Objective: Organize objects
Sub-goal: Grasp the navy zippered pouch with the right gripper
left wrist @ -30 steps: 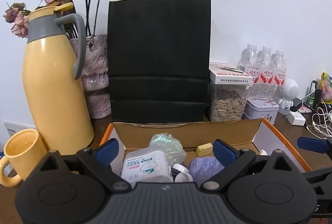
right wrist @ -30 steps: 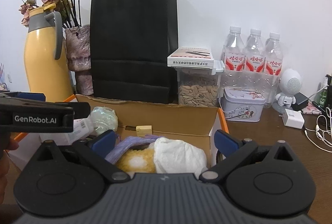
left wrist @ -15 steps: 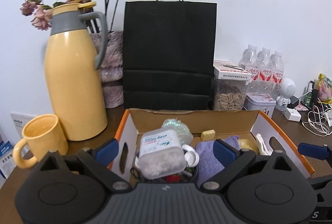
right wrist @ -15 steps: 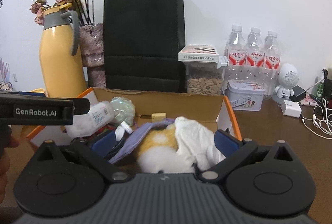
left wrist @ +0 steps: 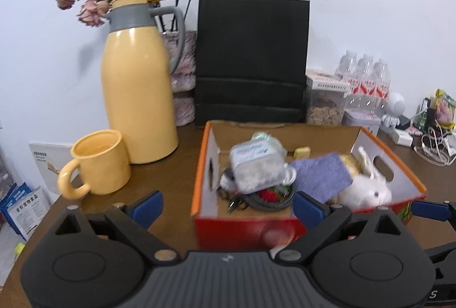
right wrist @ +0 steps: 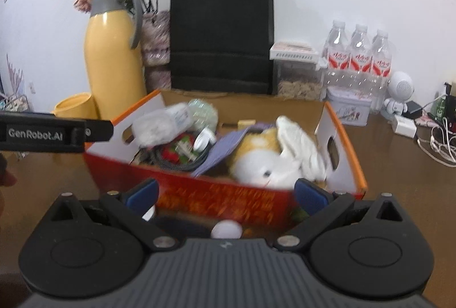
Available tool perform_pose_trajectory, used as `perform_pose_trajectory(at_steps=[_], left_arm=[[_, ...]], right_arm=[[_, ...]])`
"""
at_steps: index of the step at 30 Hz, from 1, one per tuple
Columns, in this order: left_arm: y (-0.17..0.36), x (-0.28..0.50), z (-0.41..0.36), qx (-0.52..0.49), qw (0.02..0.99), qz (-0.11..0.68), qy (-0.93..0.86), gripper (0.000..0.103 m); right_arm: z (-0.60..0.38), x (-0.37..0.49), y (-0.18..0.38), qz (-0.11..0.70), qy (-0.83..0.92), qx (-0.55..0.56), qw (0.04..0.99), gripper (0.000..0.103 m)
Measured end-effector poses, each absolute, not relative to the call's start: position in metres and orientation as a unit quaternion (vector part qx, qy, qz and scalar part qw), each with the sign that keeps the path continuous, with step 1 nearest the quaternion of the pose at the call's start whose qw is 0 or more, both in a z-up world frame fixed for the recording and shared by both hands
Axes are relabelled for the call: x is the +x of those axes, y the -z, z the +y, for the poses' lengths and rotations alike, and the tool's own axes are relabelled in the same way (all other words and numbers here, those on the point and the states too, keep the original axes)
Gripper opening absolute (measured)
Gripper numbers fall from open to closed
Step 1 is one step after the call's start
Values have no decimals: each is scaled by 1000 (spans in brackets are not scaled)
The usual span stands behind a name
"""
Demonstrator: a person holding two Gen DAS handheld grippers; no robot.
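Observation:
An open red and orange cardboard box (left wrist: 245, 228) (right wrist: 228, 201) stands on the brown table. It holds a clear plastic tub (left wrist: 253, 168) (right wrist: 159, 127), a purple cloth (left wrist: 320, 176), a white plush rabbit (left wrist: 367, 191) (right wrist: 268, 162), black cables (left wrist: 262, 201) and a small yellow block (left wrist: 302, 151). My left gripper (left wrist: 226, 208) is open and empty, in front of the box's near left corner. My right gripper (right wrist: 226, 194) is open and empty, in front of the box's near wall. A small white round object (right wrist: 226, 229) lies just below it.
A yellow jug (left wrist: 139, 85) and yellow mug (left wrist: 98, 162) stand left of the box. A black paper bag (left wrist: 252, 60), dried flowers in a vase (left wrist: 182, 74), a seed jar (left wrist: 326, 105), water bottles (right wrist: 359, 57), a tin (right wrist: 349, 109) and chargers with cables (right wrist: 436, 137) line the back.
Both grippers have pulled back and risen from over the box. The box's front wall and more of the table now show. Both stay open.

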State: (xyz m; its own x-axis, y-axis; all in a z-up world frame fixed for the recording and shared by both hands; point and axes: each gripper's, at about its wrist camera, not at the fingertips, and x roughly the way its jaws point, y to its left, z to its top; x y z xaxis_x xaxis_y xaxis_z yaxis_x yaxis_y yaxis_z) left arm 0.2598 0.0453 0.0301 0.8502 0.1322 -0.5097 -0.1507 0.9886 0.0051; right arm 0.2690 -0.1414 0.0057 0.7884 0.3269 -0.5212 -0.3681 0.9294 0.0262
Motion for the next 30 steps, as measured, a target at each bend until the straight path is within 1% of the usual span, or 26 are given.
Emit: perform_pose_trajectory(at_steps=[14, 26, 27, 28, 30], left_arm=[[7, 215, 79, -12, 946, 314, -79, 98], [18, 204, 82, -11, 942, 328, -69, 98], [17, 204, 81, -10, 942, 328, -68, 98], [17, 204, 81, -10, 942, 328, -68, 98], [18, 204, 80, -9, 942, 329, -67, 98]], right_arm=[[-116, 236, 33, 338, -171, -44, 924, 103], [-97, 238, 44, 352, -160, -59, 920, 103], [-96, 238, 45, 352, -161, -60, 920, 97], [-97, 238, 46, 353, -165, -57, 919, 83], [-99, 236, 45, 345, -175, -50, 921, 72]])
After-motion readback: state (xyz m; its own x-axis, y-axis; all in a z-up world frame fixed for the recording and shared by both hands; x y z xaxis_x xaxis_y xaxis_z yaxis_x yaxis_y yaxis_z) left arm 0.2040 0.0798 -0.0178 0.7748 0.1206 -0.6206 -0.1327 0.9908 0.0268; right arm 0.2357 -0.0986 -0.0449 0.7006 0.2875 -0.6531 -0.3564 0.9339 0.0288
